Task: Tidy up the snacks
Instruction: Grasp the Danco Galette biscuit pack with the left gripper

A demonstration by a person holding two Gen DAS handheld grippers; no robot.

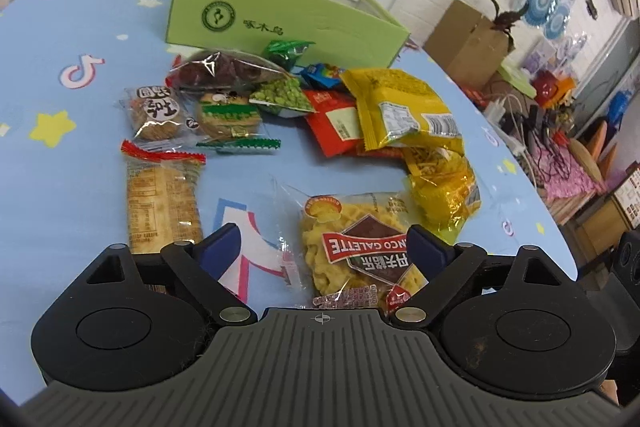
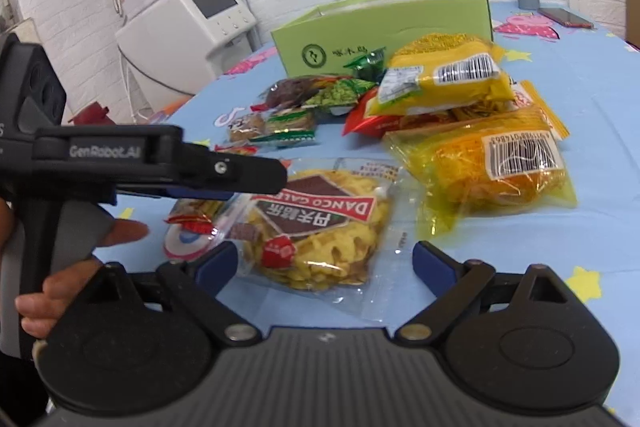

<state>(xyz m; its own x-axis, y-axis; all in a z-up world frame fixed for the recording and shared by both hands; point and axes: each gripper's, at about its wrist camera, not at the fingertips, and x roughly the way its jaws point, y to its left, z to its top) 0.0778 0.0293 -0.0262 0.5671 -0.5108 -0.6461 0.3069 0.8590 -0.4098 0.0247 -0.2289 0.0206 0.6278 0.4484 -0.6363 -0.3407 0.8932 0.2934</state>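
blue cartoon cloth covers your desk (image 1: 48, 155). the galette packet (image 1: 352, 247) lies flat between both open, empty claws, long axis running away from you; your right claw (image 2: 324, 263) straddles it, your left claw (image 1: 324, 247) reaches only its edge. the green box (image 1: 280, 15) waits behind the snack pile (image 1: 392, 107).

snacks (image 1: 280, 115) before box (image 1: 280, 11), on table (image 1: 60, 167)

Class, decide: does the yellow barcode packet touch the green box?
Cannot tell. In the left wrist view the yellow barcode packet overlaps the green box corner, with no gap or contact plainly visible.
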